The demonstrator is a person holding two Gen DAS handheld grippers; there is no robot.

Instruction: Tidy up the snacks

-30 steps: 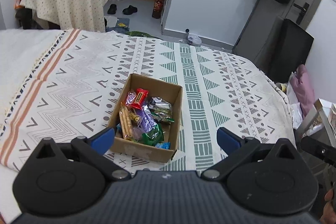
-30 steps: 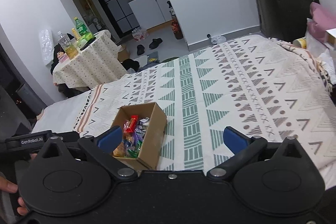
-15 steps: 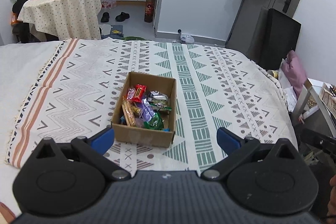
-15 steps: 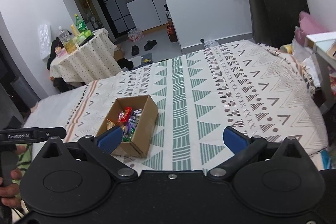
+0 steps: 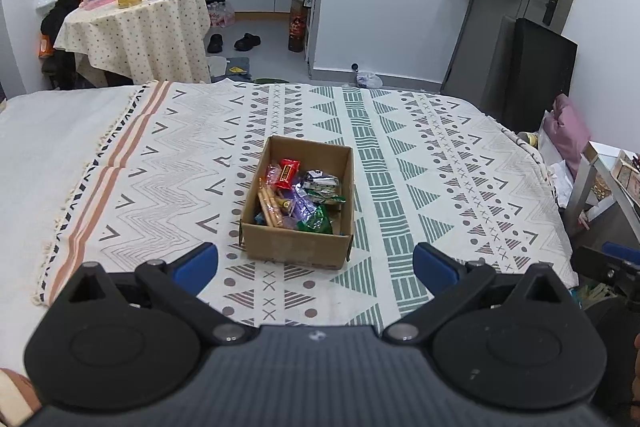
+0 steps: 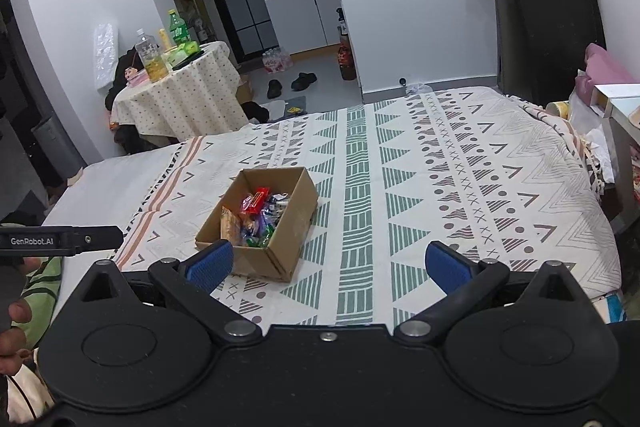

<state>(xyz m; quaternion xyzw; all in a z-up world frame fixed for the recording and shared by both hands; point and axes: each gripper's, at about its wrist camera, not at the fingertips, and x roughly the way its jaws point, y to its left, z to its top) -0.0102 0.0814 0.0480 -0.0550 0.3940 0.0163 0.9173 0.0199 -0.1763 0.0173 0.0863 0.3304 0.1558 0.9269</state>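
Note:
An open cardboard box (image 5: 298, 245) (image 6: 280, 251) sits on the patterned bedspread (image 5: 420, 163), filled with several wrapped snacks: a red bar (image 5: 287, 174), breadsticks (image 5: 269, 206), purple and green packets (image 5: 318, 221). My left gripper (image 5: 316, 265) hangs open above the bed's near edge, well short of the box, nothing between its blue pads. In the right wrist view my right gripper (image 6: 326, 263) is open too, with its left pad (image 6: 210, 263) overlapping the box's near corner in the image. The red bar (image 6: 256, 199) shows there as well.
A round table (image 5: 136, 27) with bottles stands beyond the bed at left. Shoes (image 5: 246, 41) lie on the floor. A black panel (image 5: 540, 75) leans by the door, and a pink cushion (image 5: 568, 131) and a small stand sit at the right. The other gripper's bar (image 6: 60, 239) shows at left.
Both grippers have pulled back and risen away from the box, which now looks smaller and farther off. The box and snacks have not moved. Both stay open.

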